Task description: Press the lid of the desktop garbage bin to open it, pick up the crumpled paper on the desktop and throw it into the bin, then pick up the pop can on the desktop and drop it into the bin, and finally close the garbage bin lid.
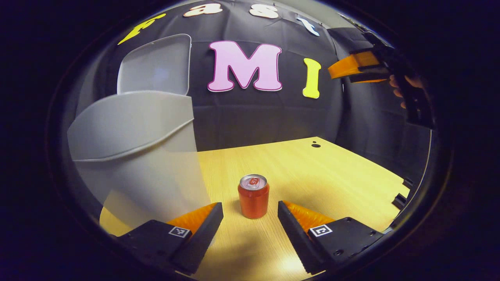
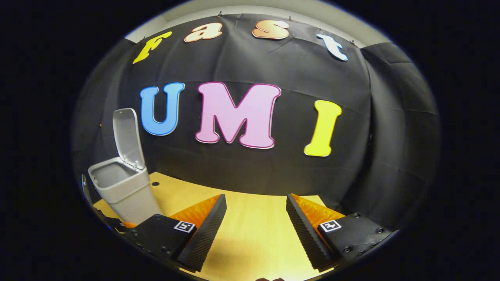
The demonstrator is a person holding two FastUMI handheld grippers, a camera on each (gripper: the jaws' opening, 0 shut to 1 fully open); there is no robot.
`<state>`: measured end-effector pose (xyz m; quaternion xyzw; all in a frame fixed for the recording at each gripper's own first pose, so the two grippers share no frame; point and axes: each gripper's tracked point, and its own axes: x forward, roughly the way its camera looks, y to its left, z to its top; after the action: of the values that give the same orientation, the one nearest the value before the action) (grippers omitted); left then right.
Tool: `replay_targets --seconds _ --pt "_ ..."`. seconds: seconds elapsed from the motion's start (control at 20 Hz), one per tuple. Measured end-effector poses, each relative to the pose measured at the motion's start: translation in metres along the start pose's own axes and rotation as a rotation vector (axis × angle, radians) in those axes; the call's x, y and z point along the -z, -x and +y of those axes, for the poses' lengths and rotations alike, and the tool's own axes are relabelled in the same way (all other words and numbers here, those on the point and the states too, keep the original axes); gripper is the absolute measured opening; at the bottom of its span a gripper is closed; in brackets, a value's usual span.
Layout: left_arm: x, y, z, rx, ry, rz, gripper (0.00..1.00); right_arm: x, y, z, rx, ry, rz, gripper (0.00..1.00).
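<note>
A red pop can (image 1: 253,196) stands upright on the wooden desk (image 1: 312,171), just ahead of my left gripper (image 1: 250,212). That gripper is open, its fingers on either side of the can and apart from it. The grey garbage bin (image 1: 136,156) rises close on the left, its lid (image 1: 154,64) tipped up and back. In the right gripper view the bin (image 2: 123,187) stands at the far left with its lid (image 2: 127,136) raised. My right gripper (image 2: 256,212) is open over bare desk, nothing between its fingers. It is also in the left gripper view, held high at upper right (image 1: 351,68) by a hand (image 1: 404,88).
The black cloth wall closes the back and right of the desk. A small dark hole (image 1: 315,145) marks the desk's far corner. The desk's right edge carries black brackets (image 1: 402,197).
</note>
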<state>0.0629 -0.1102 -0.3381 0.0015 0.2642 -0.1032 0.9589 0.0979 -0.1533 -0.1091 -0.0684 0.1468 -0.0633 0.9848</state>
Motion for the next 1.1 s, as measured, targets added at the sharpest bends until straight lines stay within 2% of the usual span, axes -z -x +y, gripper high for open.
replay_targets --seconds 0.3,0.5,0.85,0.9,0.95,1.1 --pt "0.022 -0.056 -0.002 0.003 0.064 0.015 0.96 0.042 0.008 -0.025 0.054 -0.039 0.06 0.99" --pt "0.025 -0.081 0.002 -0.008 0.033 0.005 0.95 0.065 0.013 -0.029 0.062 -0.02 0.096 0.99" --pt "0.019 -0.099 0.001 -0.024 0.002 -0.014 0.95 0.086 0.016 -0.036 0.072 -0.037 0.139 0.98" --pt "0.019 -0.1 0.001 -0.027 0.004 -0.013 0.94 0.088 0.015 -0.037 0.073 -0.044 0.143 0.98" --pt "0.019 -0.101 0.0 -0.026 0.007 -0.011 0.88 0.088 0.015 -0.038 0.075 -0.046 0.143 0.98" --pt "0.009 -0.09 -0.003 -0.024 0.011 -0.014 0.88 0.088 0.013 -0.041 0.074 -0.04 0.142 0.98"
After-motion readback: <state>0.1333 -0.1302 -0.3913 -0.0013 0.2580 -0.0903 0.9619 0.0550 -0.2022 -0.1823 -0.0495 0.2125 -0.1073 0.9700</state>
